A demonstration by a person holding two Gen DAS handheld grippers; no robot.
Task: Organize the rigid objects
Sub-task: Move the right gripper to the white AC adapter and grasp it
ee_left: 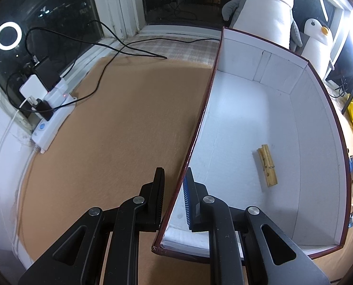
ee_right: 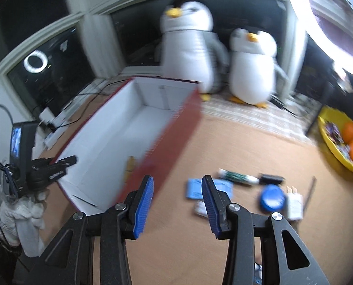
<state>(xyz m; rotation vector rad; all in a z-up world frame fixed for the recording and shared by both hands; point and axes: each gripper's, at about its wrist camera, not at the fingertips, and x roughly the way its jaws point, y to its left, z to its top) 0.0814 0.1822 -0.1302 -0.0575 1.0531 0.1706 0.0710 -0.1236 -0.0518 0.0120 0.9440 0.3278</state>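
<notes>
Clamping the near left wall of a red-edged cardboard box (ee_left: 323, 156), the left gripper (ee_left: 174, 178) has one finger outside on the brown tabletop (ee_left: 117, 130) and its blue-padded partner inside against the white lining, the pads closed tight on the thin wall between them. A gloved hand (ee_right: 21, 211) carries that gripper, seen at the left edge of the right wrist view.

Inside the box, a wooden clothespin (ee_left: 268, 166) lies flat on the white floor, nearer the right wall than the left and apart from both.

The right gripper (ee_right: 177, 182) hangs above the tabletop just outside the box's right wall, its blue-padded fingers parted with nothing between them; the picture is smeared by motion.

Just beyond its fingertips a scatter of small items lies on the table: a light blue packet (ee_right: 195, 187), a white-and-green marker (ee_right: 238, 177), a small black piece (ee_right: 271, 178), a round blue lid (ee_right: 272, 198) and a small white box (ee_right: 295, 205). Blur keeps finer detail from being read.

Farther right, a yellow bowl (ee_right: 331, 142) holds oranges (ee_right: 351, 130). At the table's left edge a white power strip (ee_left: 52, 118) sits loaded with plugs and chargers.

At the back, two plush penguins (ee_right: 188, 42) stand side by side before the dark window, which reflects a ring light (ee_left: 8, 35).
</notes>
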